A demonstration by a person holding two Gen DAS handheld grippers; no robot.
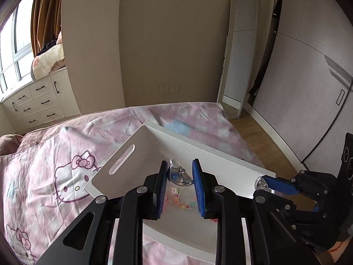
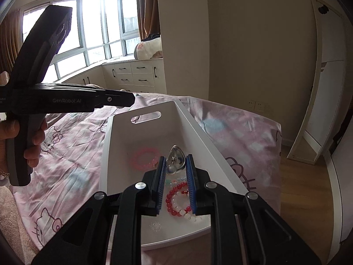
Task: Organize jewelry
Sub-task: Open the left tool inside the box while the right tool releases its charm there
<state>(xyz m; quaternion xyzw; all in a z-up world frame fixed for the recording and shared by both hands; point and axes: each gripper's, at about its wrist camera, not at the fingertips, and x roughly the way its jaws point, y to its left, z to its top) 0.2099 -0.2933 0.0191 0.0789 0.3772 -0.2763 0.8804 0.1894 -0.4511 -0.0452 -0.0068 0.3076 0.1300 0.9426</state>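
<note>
Jewelry sorting on the bed, mid-step

Left gripper [image 1: 179, 187] hangs narrowly parted and empty above the white tray [image 2: 114, 145]; right gripper [image 2: 175, 184], jaws near-closed, seems to pinch nothing (hard to tell) over a clear suction hook [image 2: 175, 160]. Pink bracelet [image 2: 144, 158], red bead bracelet [image 2: 177, 198] lie inside; probably next, placing another piece.

Right gripper [image 2: 175, 172] jaws pinch a clear pendant [image 2: 174, 161] above white tray [image 2: 117, 145].
</note>
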